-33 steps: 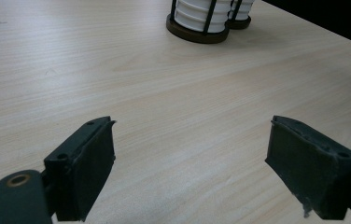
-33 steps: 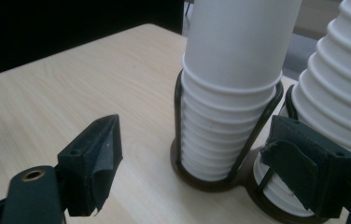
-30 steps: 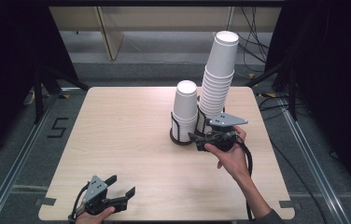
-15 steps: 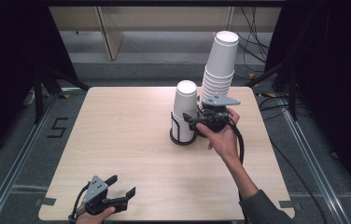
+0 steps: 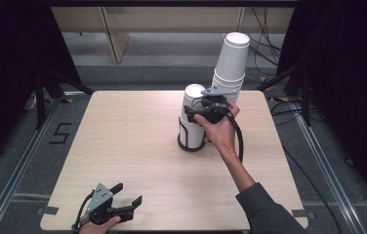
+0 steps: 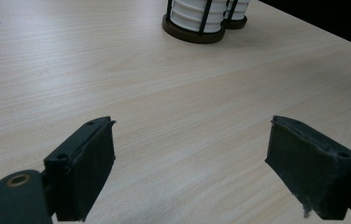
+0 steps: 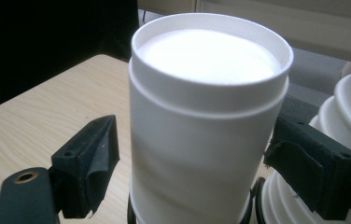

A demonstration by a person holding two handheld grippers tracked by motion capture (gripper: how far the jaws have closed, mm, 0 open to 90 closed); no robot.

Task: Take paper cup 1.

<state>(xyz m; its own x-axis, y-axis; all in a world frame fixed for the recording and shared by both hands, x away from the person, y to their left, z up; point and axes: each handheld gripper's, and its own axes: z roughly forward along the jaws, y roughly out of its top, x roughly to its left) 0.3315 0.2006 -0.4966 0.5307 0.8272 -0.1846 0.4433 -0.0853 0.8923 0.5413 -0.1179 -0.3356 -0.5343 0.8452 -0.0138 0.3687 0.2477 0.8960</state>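
Since a second ago the right tongs [image 5: 197, 108] have climbed from the foot of the cup holders to the top of the short cup stack [image 5: 193, 117], while the left tongs [image 5: 129, 204] have stayed at the tabletop's [image 5: 123, 136] seven o'clock edge. The right tongs stand apart, one jaw either side of the top cup [image 7: 206, 116], the left jaw clear of its wall; whether the right jaw touches cannot be told. The left tongs are apart and empty. The stack stands upright in a wire holder just right of centre, mouths down, long axis vertical, with the tall stack [image 5: 230, 63] leaning at its two o'clock. Such a paper cup looks light, thin-walled and easily crushed, so a gentle hold across the upper wall would probably suit.
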